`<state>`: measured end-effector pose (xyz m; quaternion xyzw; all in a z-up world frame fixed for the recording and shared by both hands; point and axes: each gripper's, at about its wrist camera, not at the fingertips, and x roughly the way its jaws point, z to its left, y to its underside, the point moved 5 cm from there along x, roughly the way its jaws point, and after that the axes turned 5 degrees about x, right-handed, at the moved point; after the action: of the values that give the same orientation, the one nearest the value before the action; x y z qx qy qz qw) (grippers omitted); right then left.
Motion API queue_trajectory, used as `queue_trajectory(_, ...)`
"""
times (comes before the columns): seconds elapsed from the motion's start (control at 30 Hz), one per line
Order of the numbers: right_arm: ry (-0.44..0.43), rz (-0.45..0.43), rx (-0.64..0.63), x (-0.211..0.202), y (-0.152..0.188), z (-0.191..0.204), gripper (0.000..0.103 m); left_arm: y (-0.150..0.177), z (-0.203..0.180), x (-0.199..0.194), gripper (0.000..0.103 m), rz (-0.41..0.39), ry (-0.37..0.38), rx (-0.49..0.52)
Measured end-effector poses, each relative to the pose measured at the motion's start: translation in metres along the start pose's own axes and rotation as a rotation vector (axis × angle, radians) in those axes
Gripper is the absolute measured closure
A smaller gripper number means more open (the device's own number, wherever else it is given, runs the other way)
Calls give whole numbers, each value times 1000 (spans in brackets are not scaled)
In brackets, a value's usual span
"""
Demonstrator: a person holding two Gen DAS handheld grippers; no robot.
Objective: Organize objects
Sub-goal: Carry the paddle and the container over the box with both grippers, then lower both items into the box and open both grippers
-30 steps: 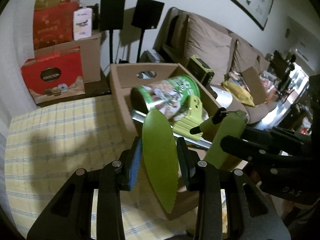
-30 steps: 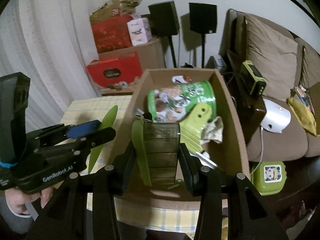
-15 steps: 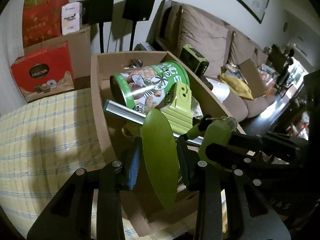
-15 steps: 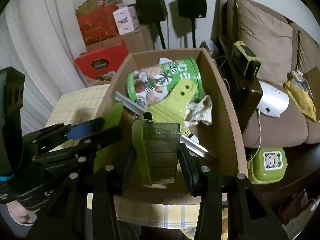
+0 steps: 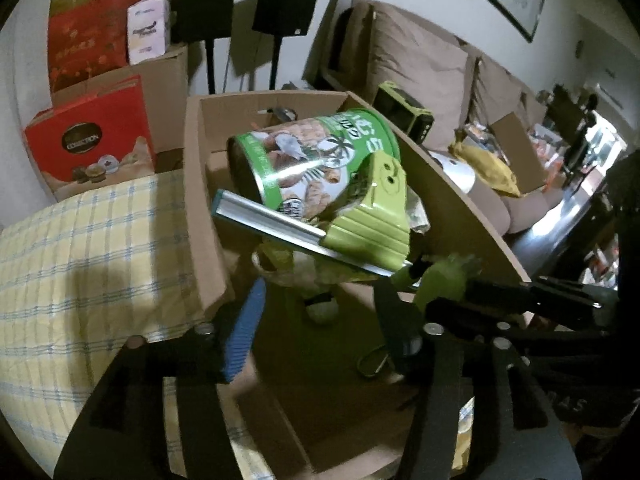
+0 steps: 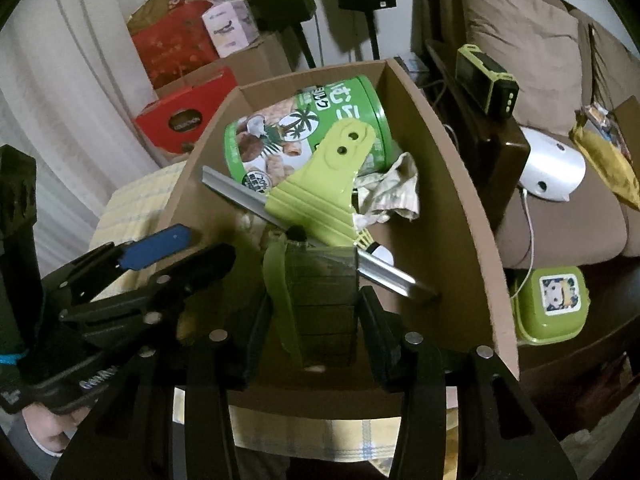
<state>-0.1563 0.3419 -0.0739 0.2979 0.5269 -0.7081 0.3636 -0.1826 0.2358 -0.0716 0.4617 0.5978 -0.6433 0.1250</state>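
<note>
Left wrist view: the left tool (image 5: 320, 332) stands wide apart with nothing between its fingers, hovering over the near end of the cardboard box (image 5: 196, 184). The box sits on a worktop covered by a yellow checked cloth (image 5: 80, 248). Inside lie a green tin (image 5: 316, 160) on its side, a green squeegee (image 5: 360, 216) with a metal blade leaning against it, and crumpled paper (image 5: 416, 212). The right tool enters from the right edge, blurred.

Right wrist view: the right tool (image 6: 316, 320) is clamped on a dark see-through container (image 6: 324, 304) with a green lid (image 6: 280, 292), held over the box's near end, just in front of the squeegee (image 6: 320, 184). The left tool (image 6: 168, 256) shows at left, its fingers spread.
</note>
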Motion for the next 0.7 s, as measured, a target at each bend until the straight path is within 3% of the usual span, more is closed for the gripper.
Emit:
queue_trajectory(0.23,26,-74,1,-16,-5,1,54,0,7,-23,35,-27,-31,22)
queue_trajectory(0.43,69,-170,-31,-37,-1,12,44,7,25,-48,34,-38,-26,-15)
queue_trajectory(0.7,68,-272,-55,-64,14,35,43,24,48,-78,34,-45,-67,-57)
